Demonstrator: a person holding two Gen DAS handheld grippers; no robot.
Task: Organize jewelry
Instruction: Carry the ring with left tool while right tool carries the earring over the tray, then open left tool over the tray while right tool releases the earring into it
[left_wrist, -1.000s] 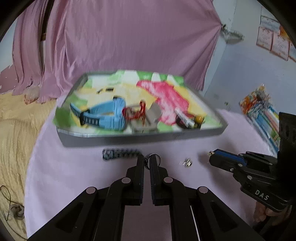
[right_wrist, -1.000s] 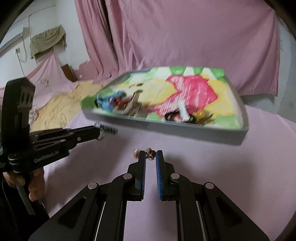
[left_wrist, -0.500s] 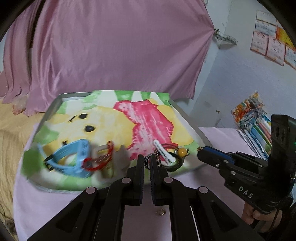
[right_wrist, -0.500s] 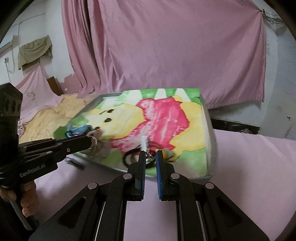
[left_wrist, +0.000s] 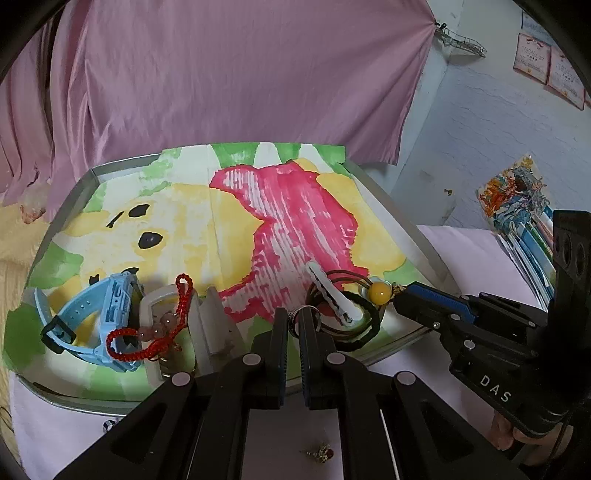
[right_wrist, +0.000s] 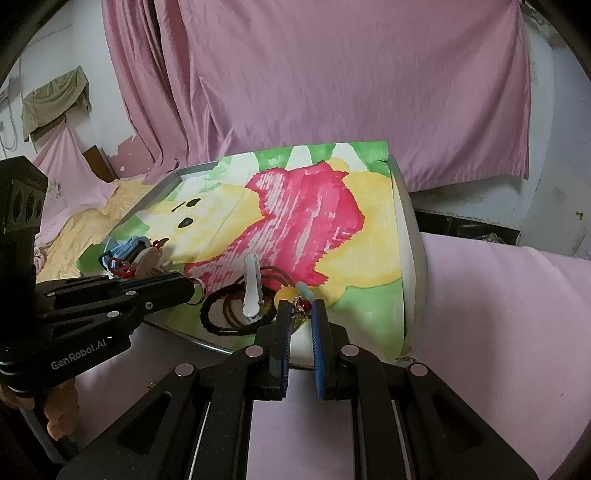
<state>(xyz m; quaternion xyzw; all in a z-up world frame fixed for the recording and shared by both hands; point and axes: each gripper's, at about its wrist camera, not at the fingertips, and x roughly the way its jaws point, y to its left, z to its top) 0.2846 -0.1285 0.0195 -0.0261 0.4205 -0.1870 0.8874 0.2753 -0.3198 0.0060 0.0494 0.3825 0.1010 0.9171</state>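
— Where was the jewelry?
— A silver ring (left_wrist: 294, 318) sat pinched in the nearly closed left gripper (left_wrist: 293, 323) over the tray (left_wrist: 382, 195)'s near edge. The right gripper (right_wrist: 300, 314), a little ajar, gripped a small red-and-gold earring (right_wrist: 302, 305) above the near right corner.
— And in the tray?
— A blue watch (left_wrist: 107, 314), a red bead cord (left_wrist: 155, 332), a white hair clip (left_wrist: 334, 295) and dark hair ties (left_wrist: 364, 319) along the near edge.
— The room?
— A pink cloth (right_wrist: 498, 314) covered the surface, with another earring (left_wrist: 322, 452) lying on it; a pink curtain (left_wrist: 229, 74) hung behind.
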